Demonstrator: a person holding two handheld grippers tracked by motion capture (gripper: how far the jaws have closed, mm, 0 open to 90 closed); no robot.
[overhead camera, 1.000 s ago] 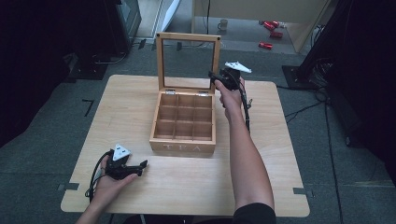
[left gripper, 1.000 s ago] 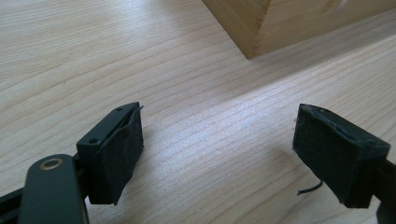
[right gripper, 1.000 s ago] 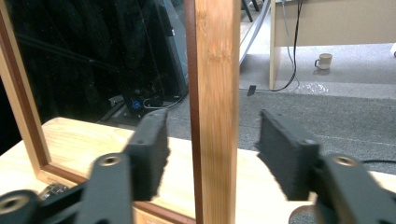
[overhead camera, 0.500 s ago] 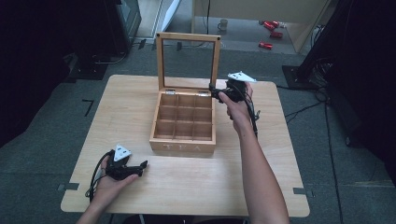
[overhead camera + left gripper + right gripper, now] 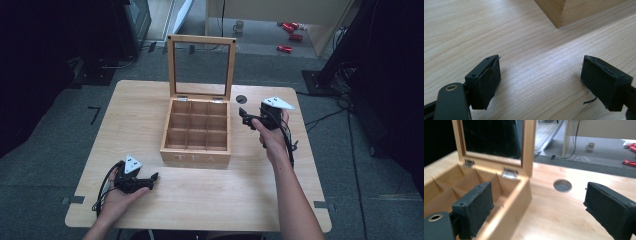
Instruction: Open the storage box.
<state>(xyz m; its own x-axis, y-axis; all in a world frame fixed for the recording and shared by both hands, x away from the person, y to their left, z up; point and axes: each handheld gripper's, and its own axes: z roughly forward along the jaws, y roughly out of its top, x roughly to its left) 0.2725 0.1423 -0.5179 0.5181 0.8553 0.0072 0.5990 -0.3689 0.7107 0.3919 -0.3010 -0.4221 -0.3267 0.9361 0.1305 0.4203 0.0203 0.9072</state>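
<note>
Table (image 5: pixel 150 105); right claw (image 5: pixel 246 118) wide, empty.

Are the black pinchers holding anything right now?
No. The right gripper is open beside the tea box, and the left gripper is open over the table.

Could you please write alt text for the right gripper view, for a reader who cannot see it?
The right gripper, jaws open and empty, hovers beside an open wooden tea box whose glass-paned lid stands upright. A round hole pierces the wooden table beyond.
</note>
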